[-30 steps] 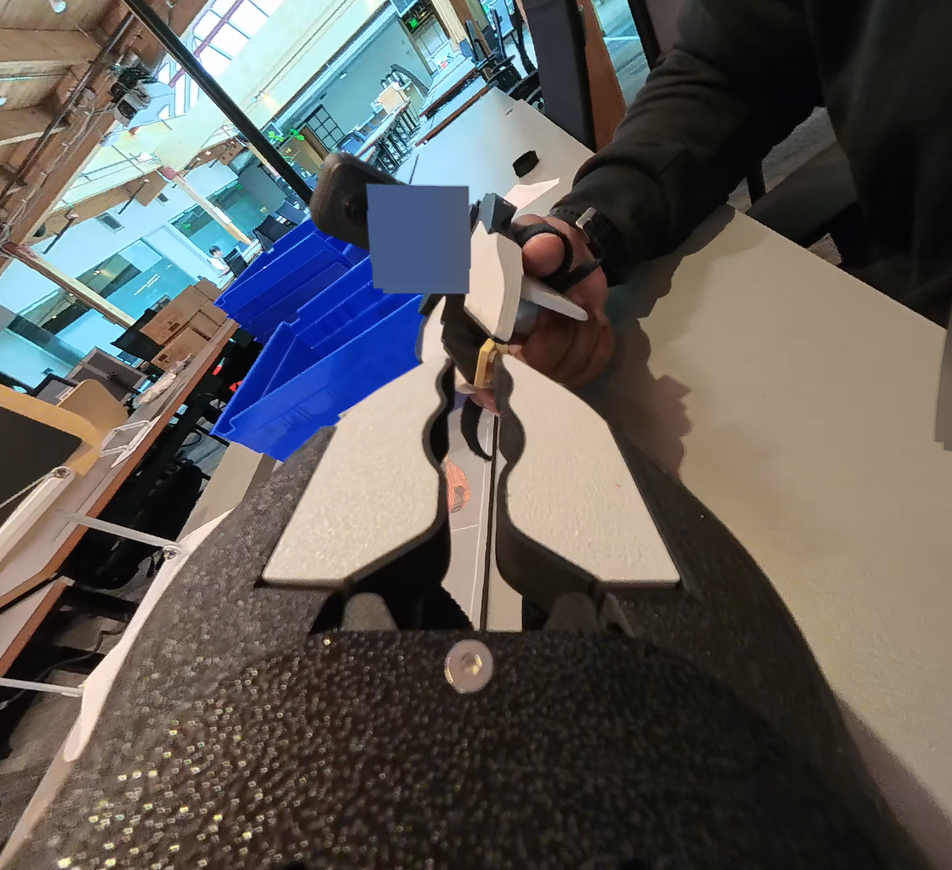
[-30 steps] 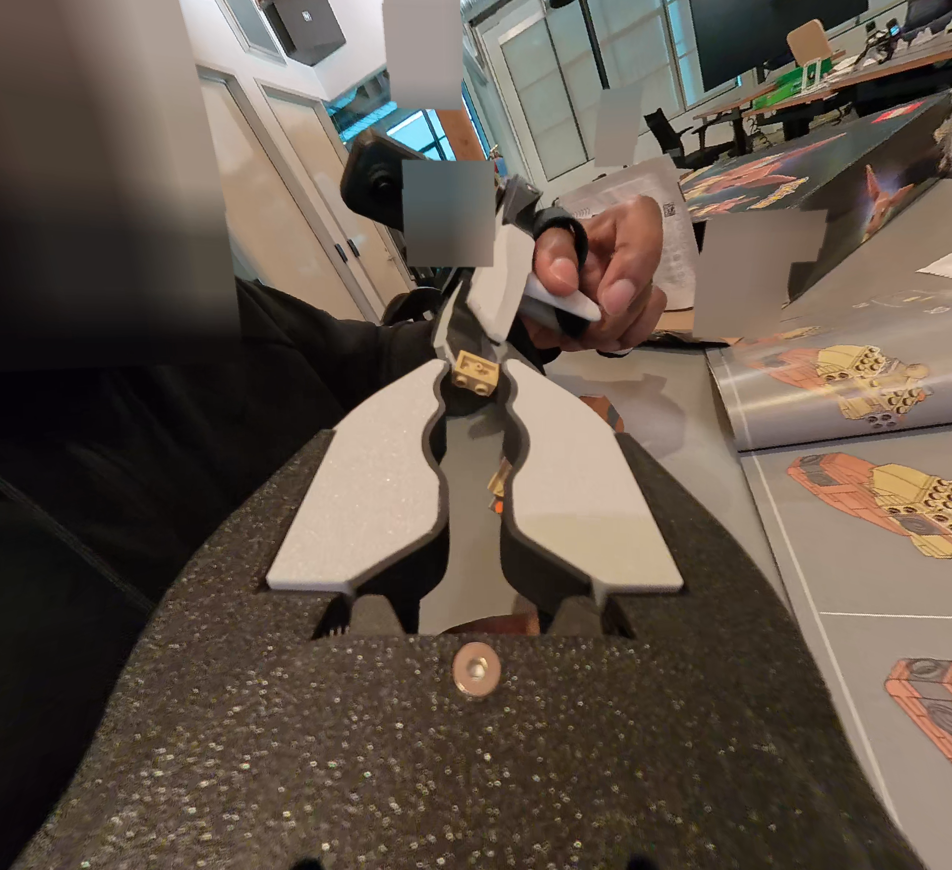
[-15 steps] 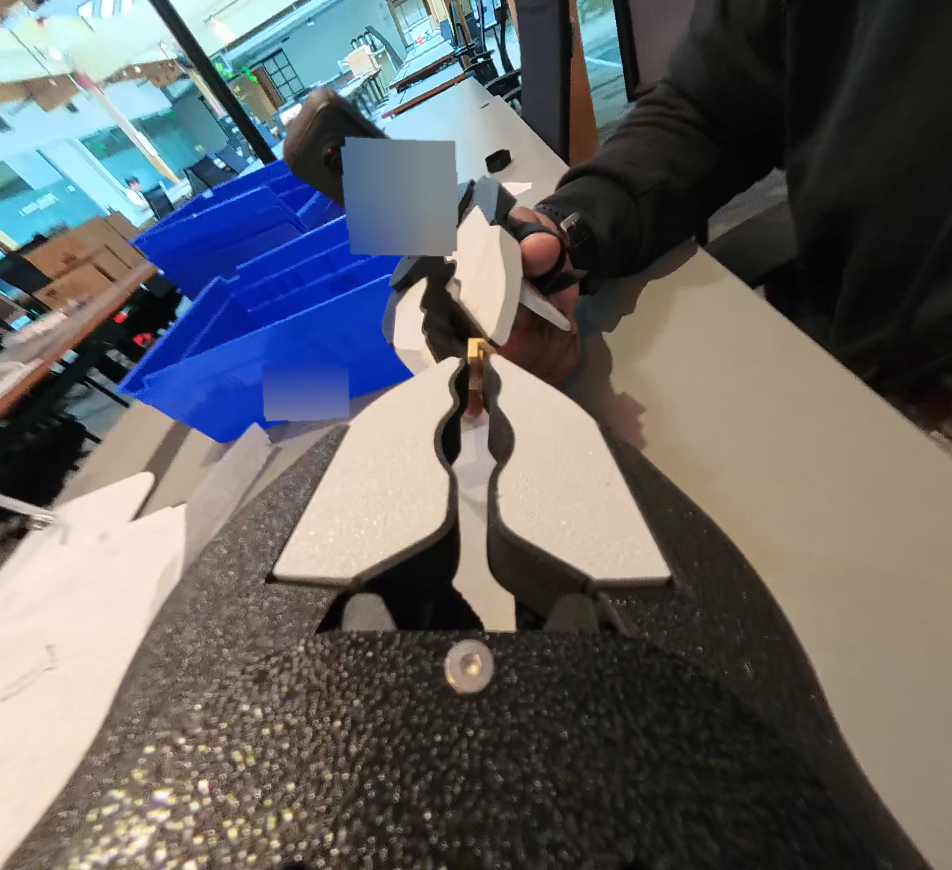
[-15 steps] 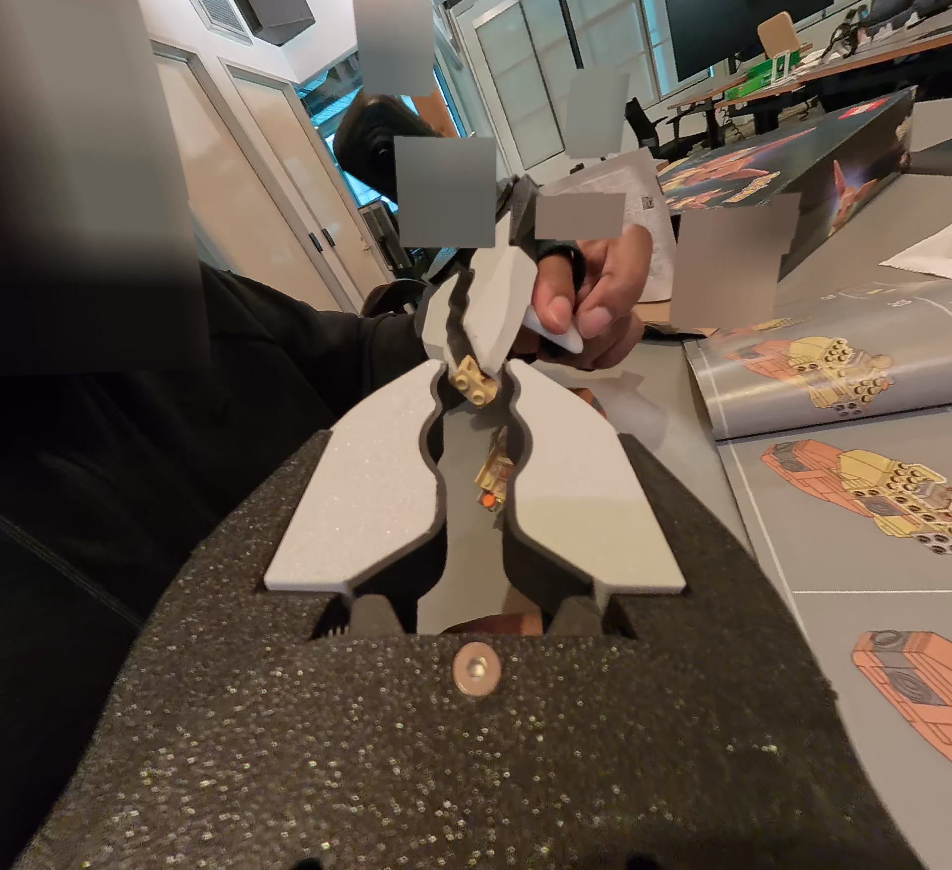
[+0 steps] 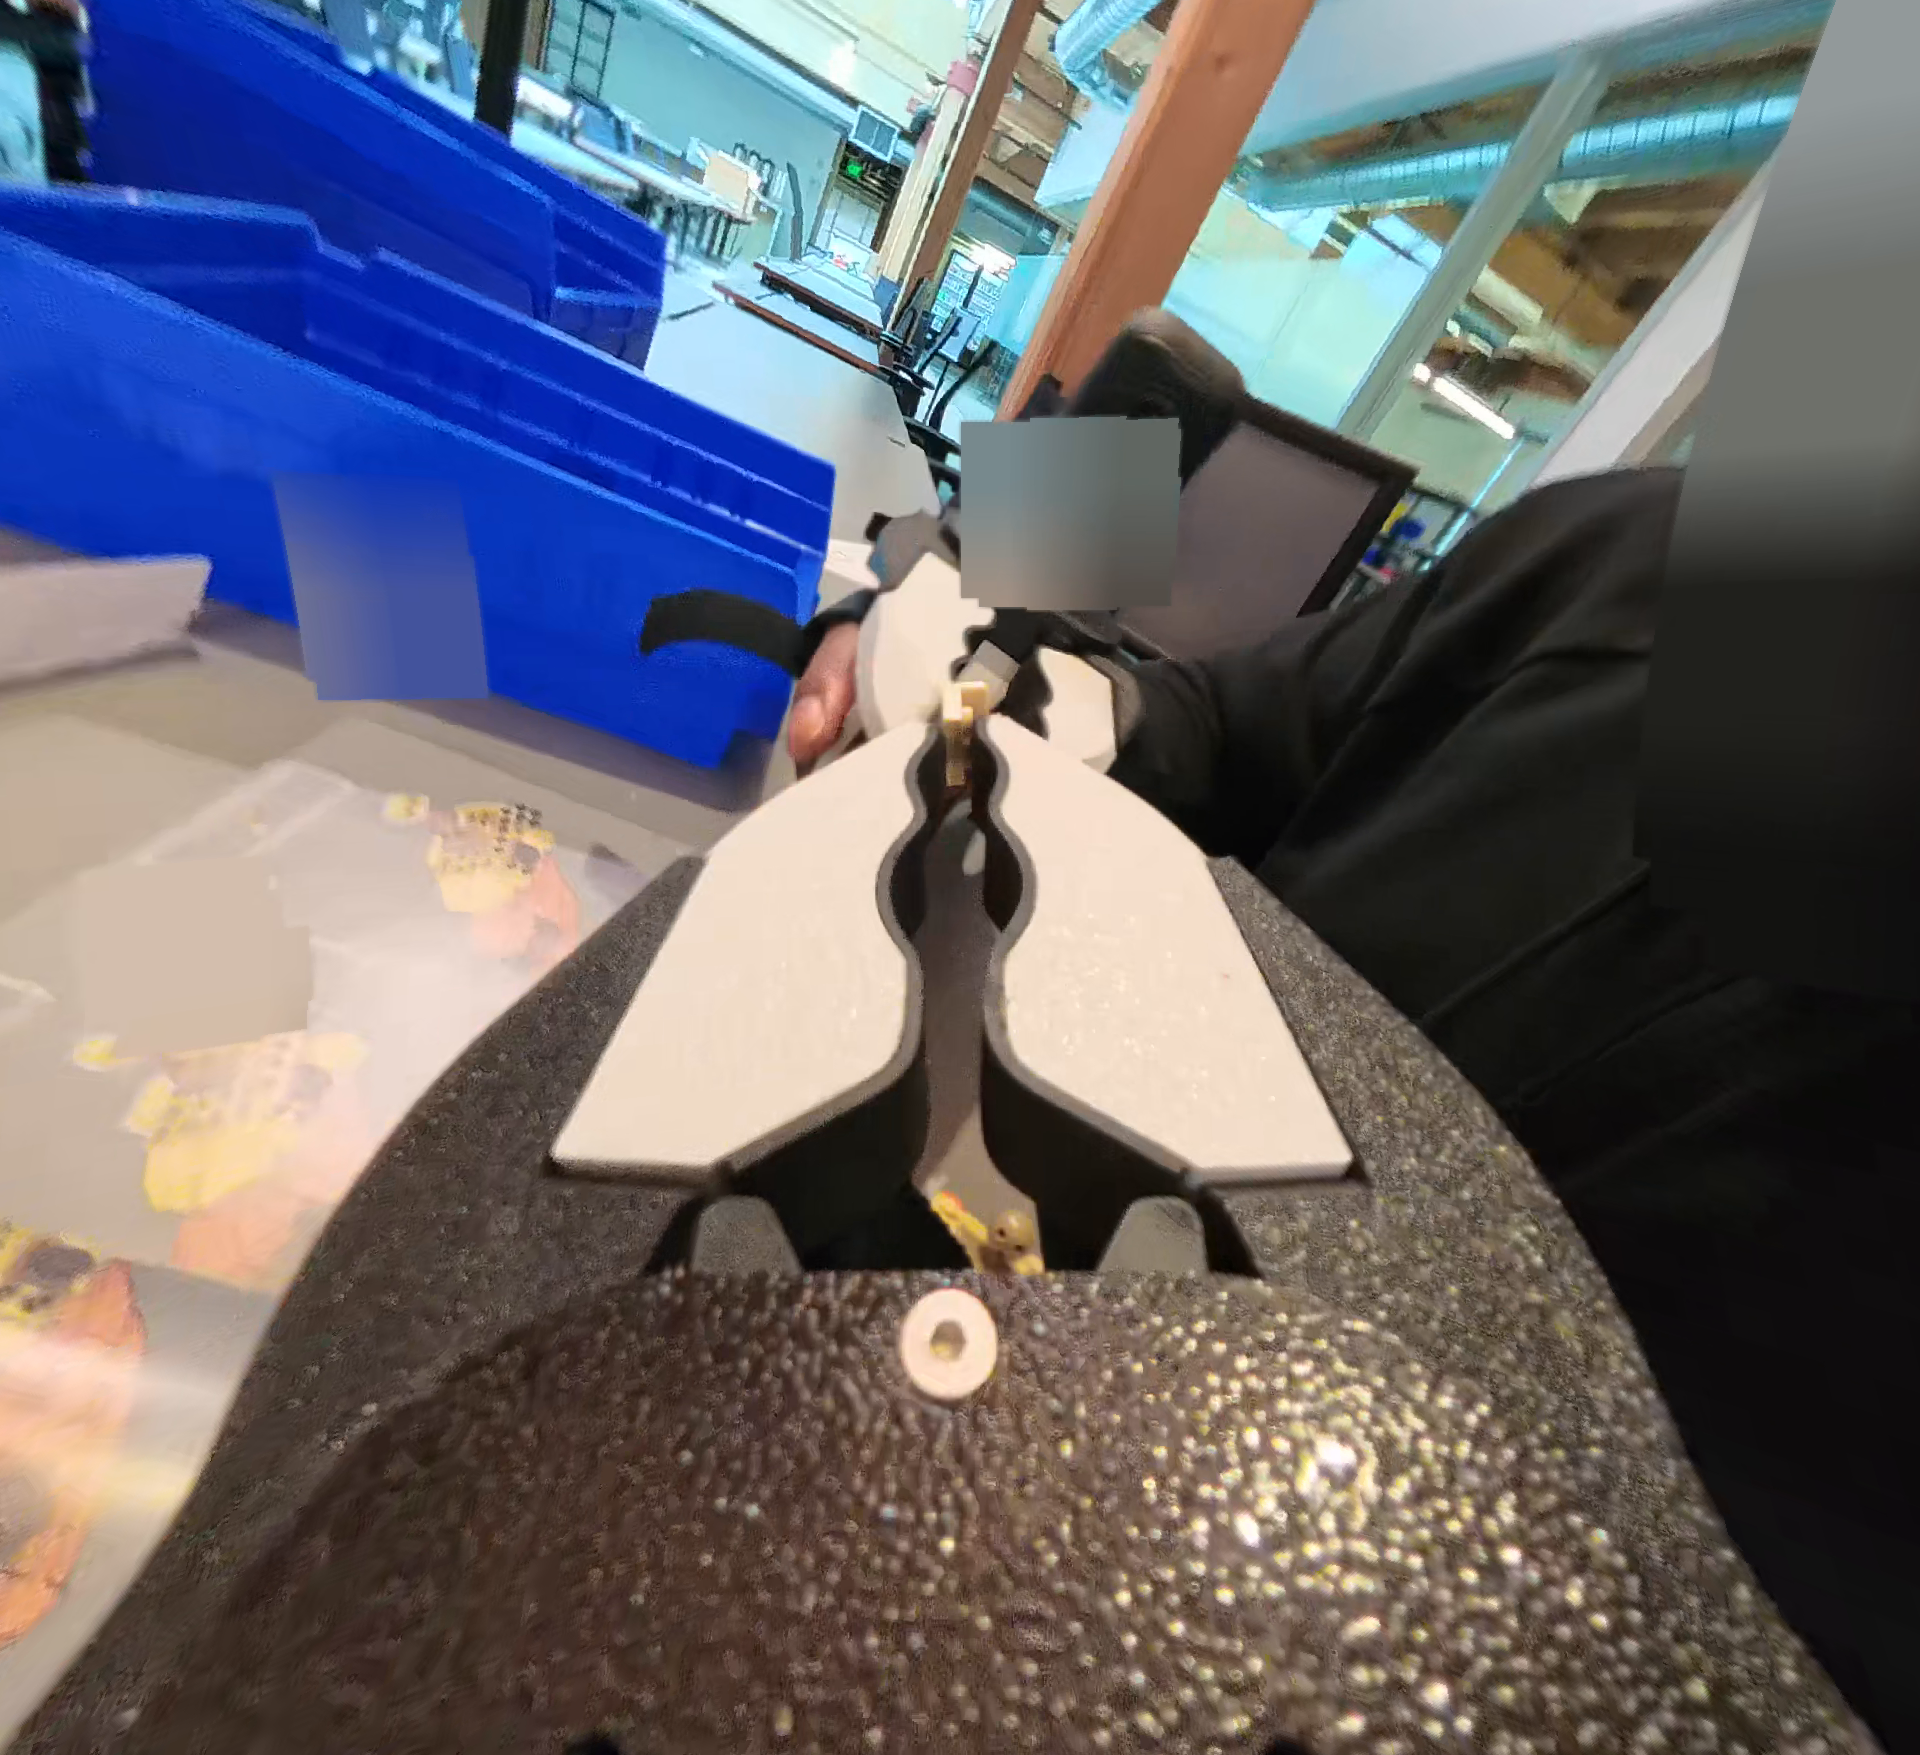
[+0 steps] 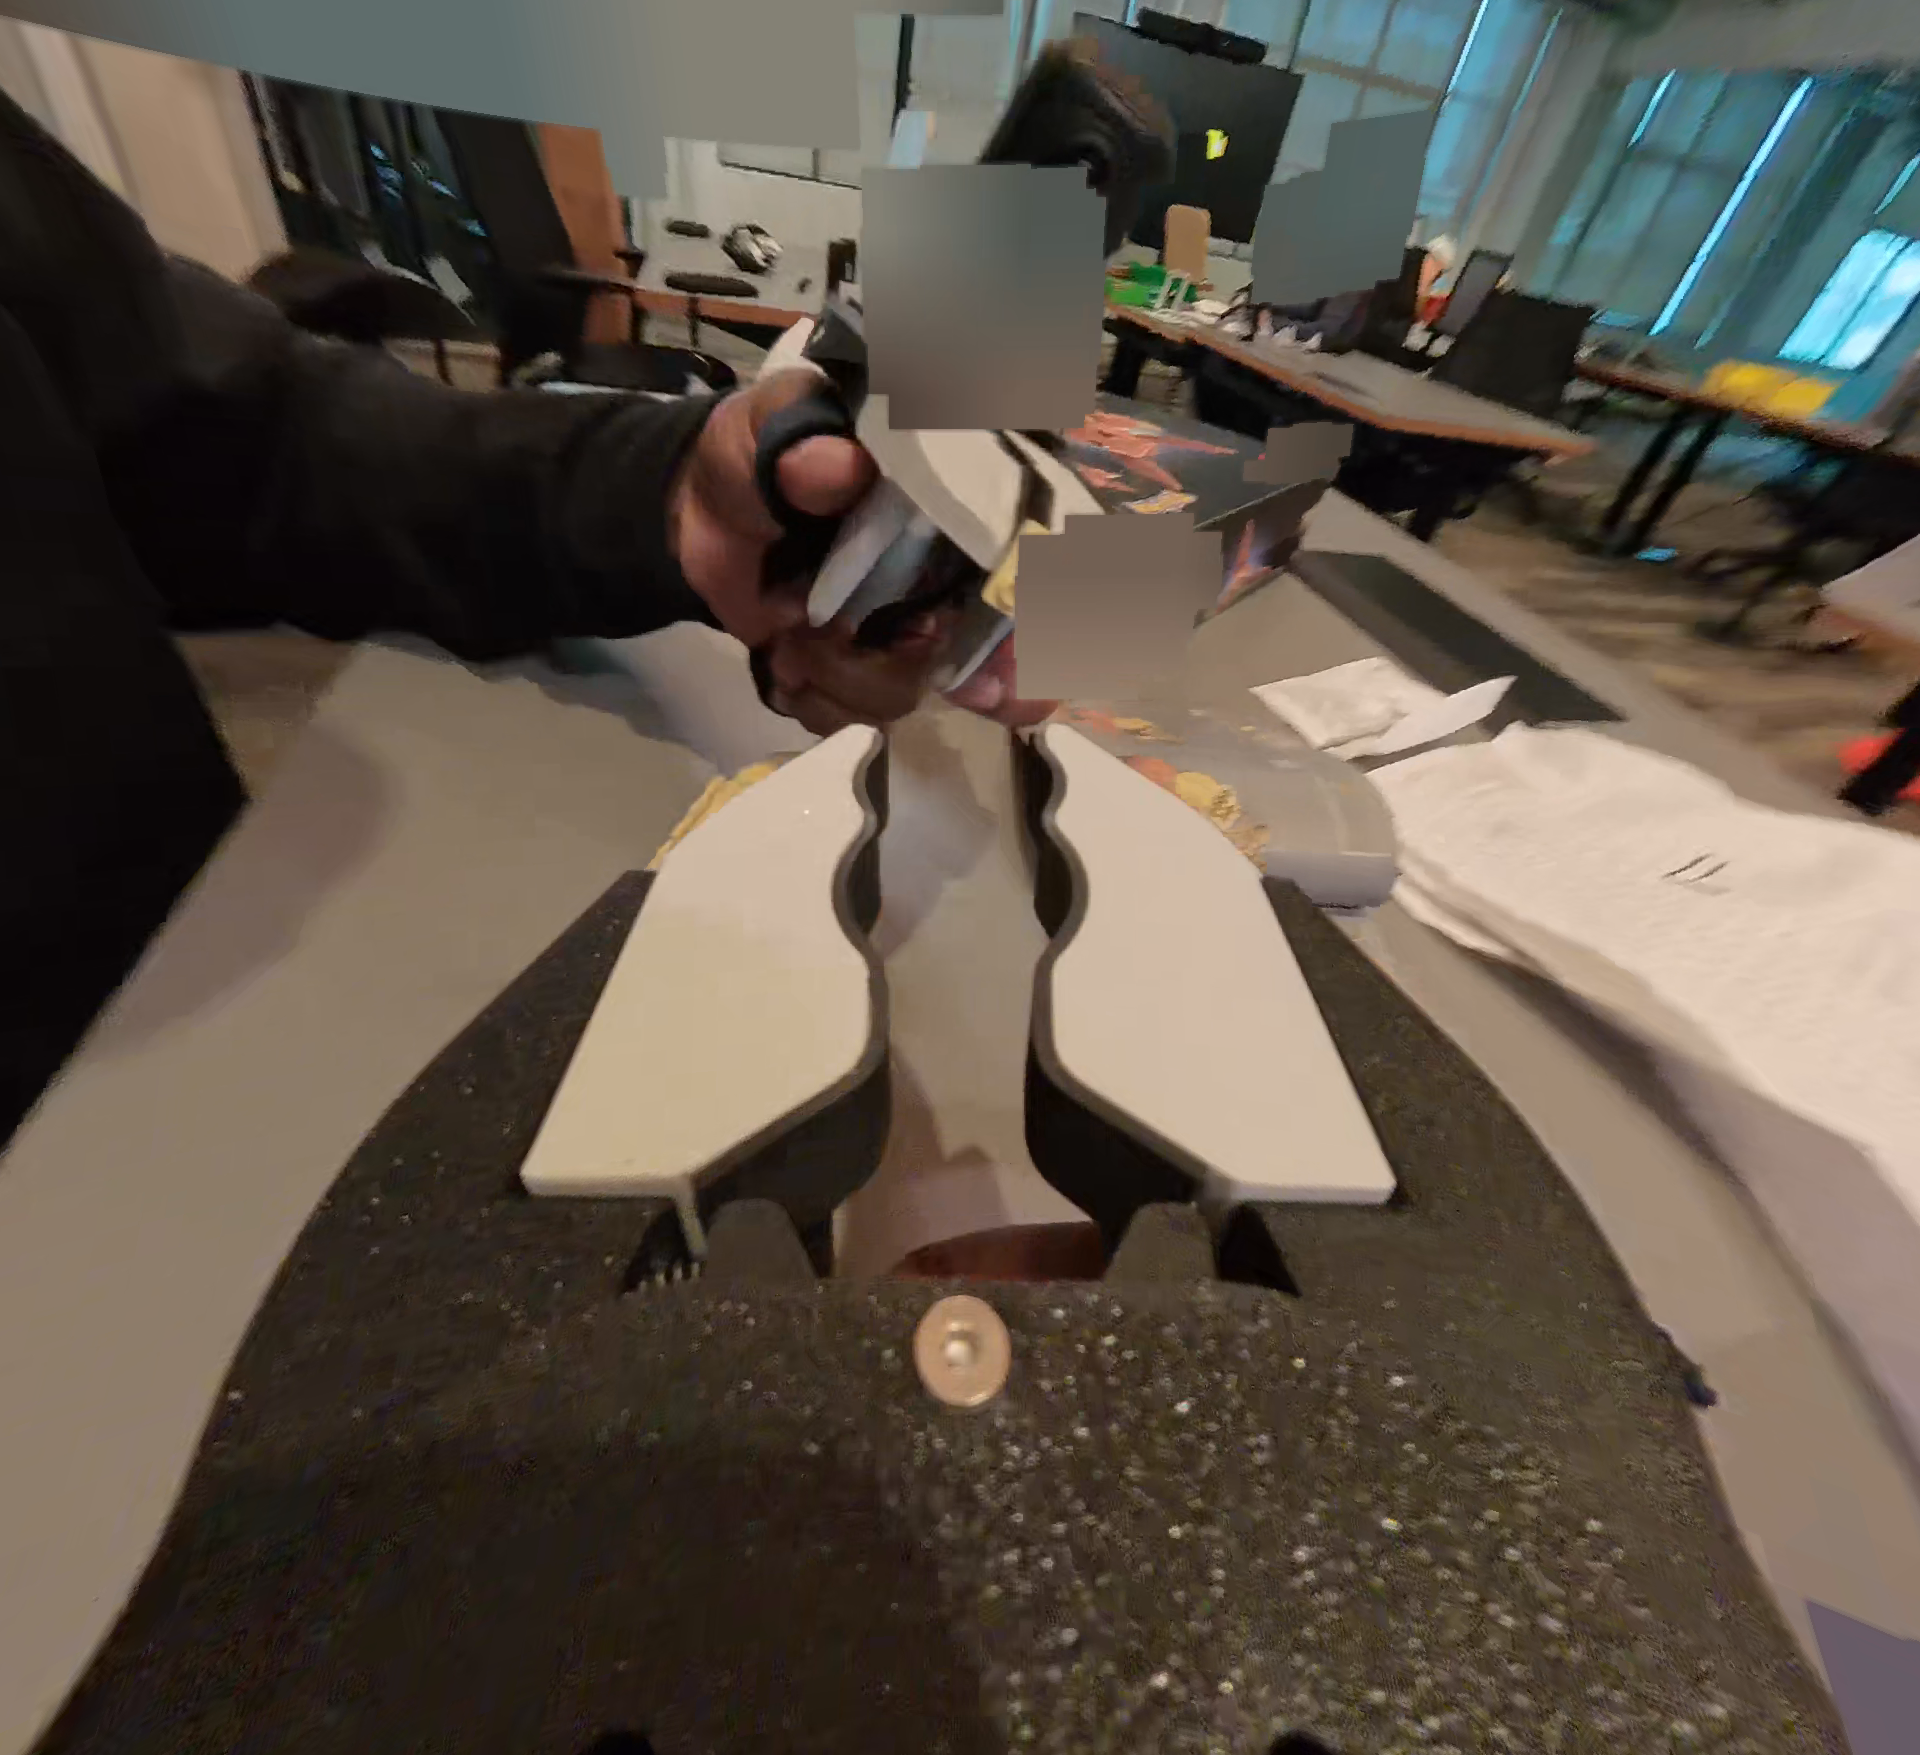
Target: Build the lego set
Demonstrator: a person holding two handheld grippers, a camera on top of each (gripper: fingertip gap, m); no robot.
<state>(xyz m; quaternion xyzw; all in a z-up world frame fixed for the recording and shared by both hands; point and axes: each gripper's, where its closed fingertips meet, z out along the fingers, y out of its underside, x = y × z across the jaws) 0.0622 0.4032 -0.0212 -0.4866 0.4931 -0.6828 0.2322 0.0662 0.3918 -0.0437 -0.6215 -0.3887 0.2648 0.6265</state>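
The left gripper (image 5: 958,737) jaws pinch a tan lego piece (image 5: 961,731); the right gripper (image 6: 948,749) jaws stand apart, empty.

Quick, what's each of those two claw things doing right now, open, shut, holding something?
Left gripper: shut on a small tan lego piece.
Right gripper: open, holding nothing.

No writing is sharp enough to read in either view. In the right wrist view, the white paper sheet (image 6: 1621,884) at three o'clock bears a few small black marks, the printed box (image 6: 1132,458) at twelve o'clock shows only coloured artwork, and the dark monitor (image 6: 1231,147) behind it carries a tiny yellow-green mark. In the left wrist view, the open booklet (image 5: 312,884) at nine o'clock is blurred pictures, and a small green lit sign (image 5: 854,167) at twelve o'clock is too small to tell.
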